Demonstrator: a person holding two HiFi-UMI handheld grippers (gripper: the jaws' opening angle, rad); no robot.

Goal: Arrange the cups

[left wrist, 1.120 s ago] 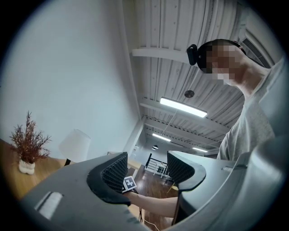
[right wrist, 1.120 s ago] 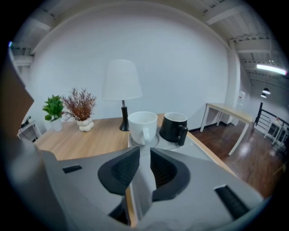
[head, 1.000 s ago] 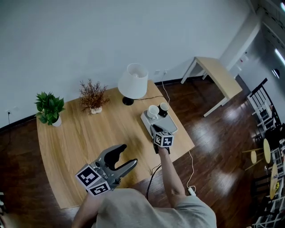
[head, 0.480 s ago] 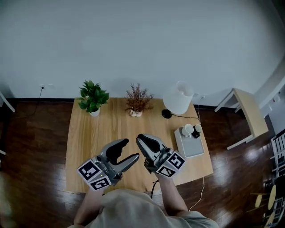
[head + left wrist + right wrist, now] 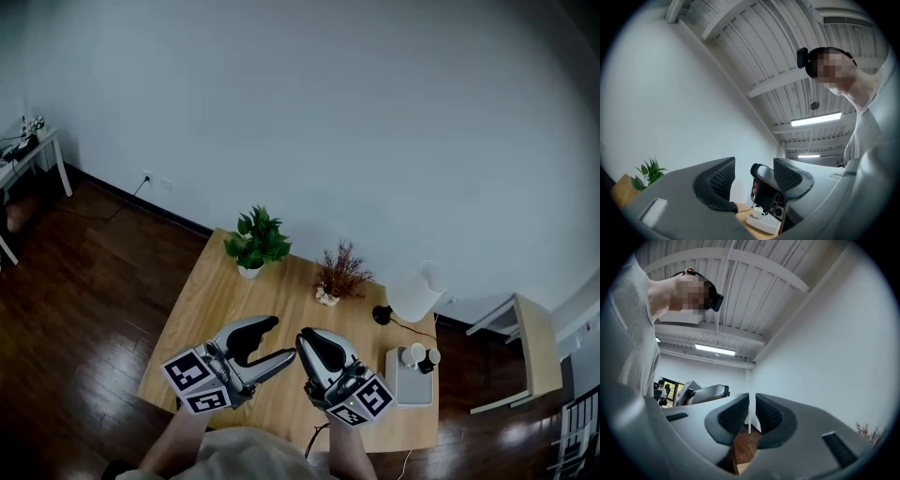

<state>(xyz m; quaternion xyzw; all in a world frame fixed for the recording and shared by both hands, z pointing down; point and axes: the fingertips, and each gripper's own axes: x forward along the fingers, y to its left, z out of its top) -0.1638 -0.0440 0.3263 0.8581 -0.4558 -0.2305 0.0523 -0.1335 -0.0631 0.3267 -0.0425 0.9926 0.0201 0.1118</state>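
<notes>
A white cup [image 5: 410, 354] and a dark cup [image 5: 431, 357] stand side by side at the far end of a grey tray [image 5: 411, 389] on the right of the wooden table [image 5: 211, 309]. The left gripper view also shows the white cup [image 5: 758, 212] on the tray [image 5: 765, 226], seen between the jaws. My left gripper [image 5: 281, 337] hovers open and empty over the table's near edge. Beside it my right gripper [image 5: 309, 339] is shut on nothing. Both point slightly upward, well clear of the cups.
At the back of the table stand a green potted plant [image 5: 256, 242], a dried plant in a small pot [image 5: 342, 274] and a white lamp [image 5: 417, 291]. A light side table [image 5: 525, 352] is at the right, and another table [image 5: 28, 150] at the far left wall.
My right gripper has left the tray, risen and come in beside the left one. The left gripper has lifted a little. The head view has swung up toward the wall.
</notes>
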